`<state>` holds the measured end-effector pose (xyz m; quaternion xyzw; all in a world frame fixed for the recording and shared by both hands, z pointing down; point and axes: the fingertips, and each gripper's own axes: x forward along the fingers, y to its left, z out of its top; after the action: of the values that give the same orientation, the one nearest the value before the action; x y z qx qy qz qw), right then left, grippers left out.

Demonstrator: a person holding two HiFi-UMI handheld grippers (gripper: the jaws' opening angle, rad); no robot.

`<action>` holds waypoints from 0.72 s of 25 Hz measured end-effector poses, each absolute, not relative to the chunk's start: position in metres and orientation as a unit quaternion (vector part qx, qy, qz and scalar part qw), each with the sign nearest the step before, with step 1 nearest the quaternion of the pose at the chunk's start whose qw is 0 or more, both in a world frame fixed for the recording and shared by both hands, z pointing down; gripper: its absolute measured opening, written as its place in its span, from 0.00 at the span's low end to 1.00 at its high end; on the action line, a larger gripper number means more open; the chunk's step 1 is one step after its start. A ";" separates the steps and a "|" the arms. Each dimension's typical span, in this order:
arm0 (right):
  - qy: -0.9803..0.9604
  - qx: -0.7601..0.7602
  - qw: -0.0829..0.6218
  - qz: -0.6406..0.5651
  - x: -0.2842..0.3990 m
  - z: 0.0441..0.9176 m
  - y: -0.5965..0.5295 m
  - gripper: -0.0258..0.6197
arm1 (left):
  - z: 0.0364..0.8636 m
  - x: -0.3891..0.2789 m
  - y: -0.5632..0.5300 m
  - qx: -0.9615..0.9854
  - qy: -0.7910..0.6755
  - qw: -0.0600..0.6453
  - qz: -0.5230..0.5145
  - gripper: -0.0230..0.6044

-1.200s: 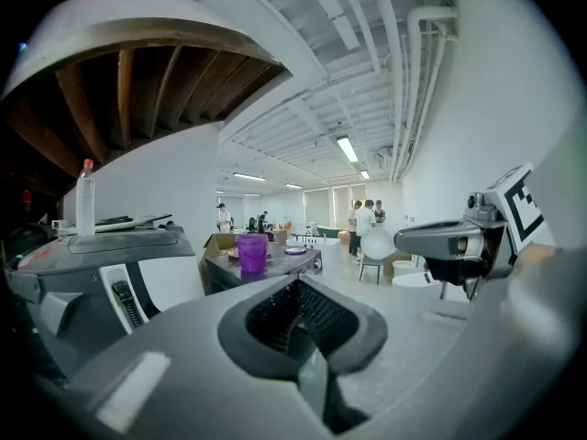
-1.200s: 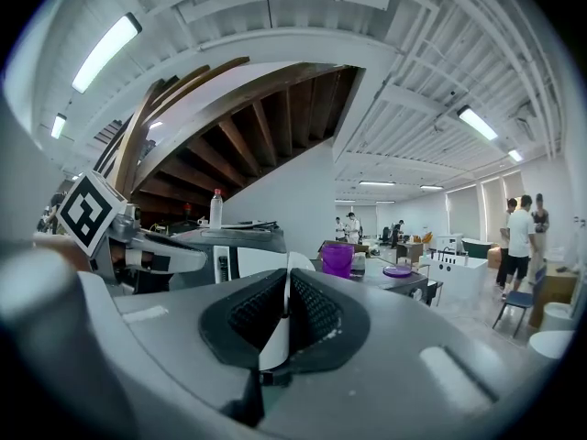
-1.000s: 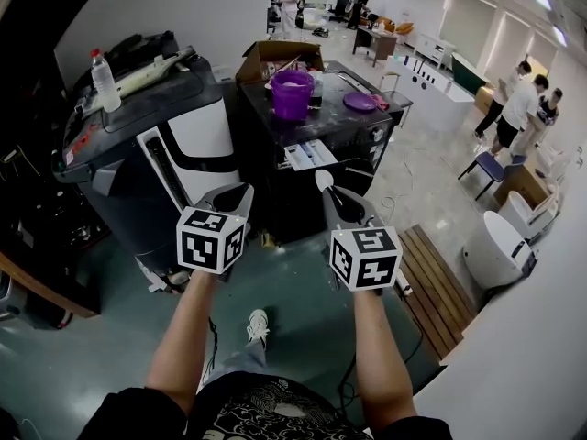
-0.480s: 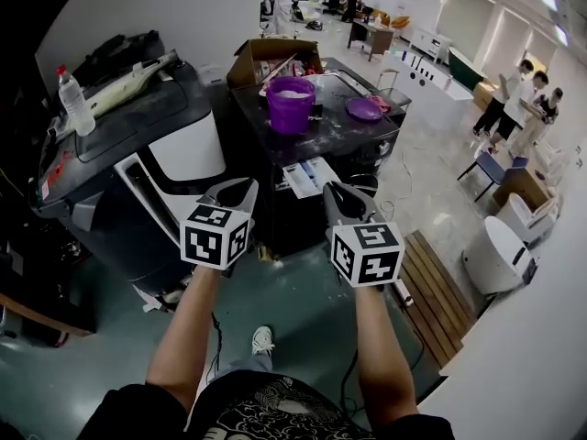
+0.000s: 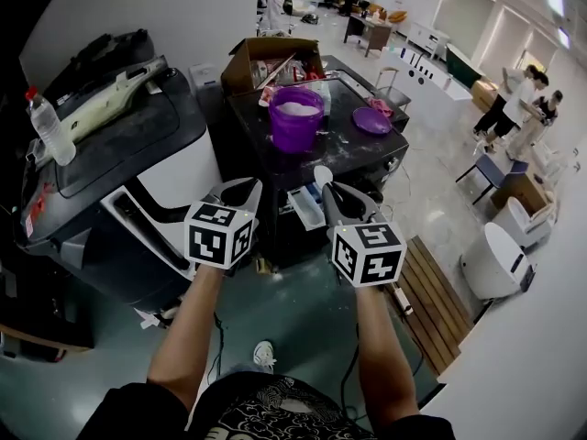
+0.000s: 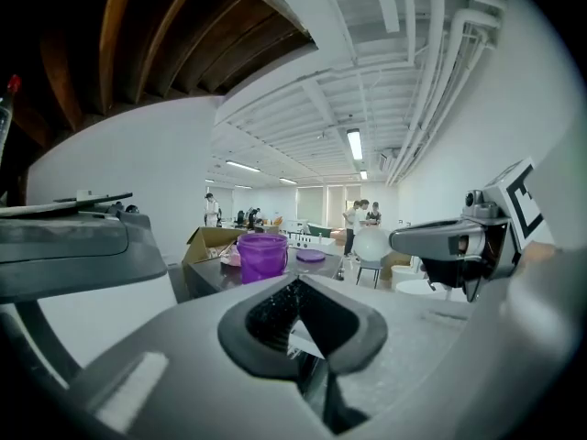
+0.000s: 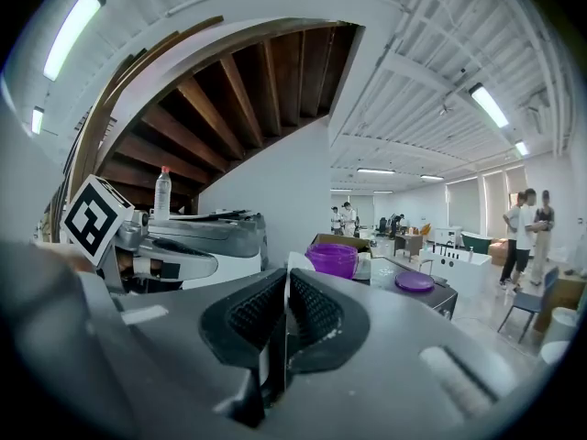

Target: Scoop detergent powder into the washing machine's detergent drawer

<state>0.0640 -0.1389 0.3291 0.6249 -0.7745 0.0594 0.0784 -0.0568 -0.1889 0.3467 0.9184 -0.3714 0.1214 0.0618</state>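
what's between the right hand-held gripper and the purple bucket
Head view: just the white scoop in the right hand-held gripper, then bare machine top before the purple bucket.

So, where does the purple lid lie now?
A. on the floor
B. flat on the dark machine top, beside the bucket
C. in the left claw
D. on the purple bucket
B: in the head view the purple lid lies flat on the dark machine top, apart from the open purple bucket, which shows white powder inside.
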 end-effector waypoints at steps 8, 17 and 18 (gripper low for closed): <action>-0.768 0.631 0.088 0.064 0.064 0.333 -0.190 0.09 | 0.352 -0.054 -0.241 0.924 -0.358 0.069 0.120 0.04; -0.763 0.635 0.097 0.067 0.063 0.338 -0.218 0.09 | 0.359 -0.051 -0.270 0.927 -0.347 0.077 0.117 0.04; -0.763 0.635 0.097 0.067 0.063 0.338 -0.220 0.09 | 0.359 -0.050 -0.272 0.927 -0.346 0.077 0.118 0.04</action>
<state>0.0630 -0.2197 0.3384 0.6352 -0.7633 0.0675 0.0967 -0.0504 -0.2718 0.3592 0.9275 -0.3464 0.1176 0.0770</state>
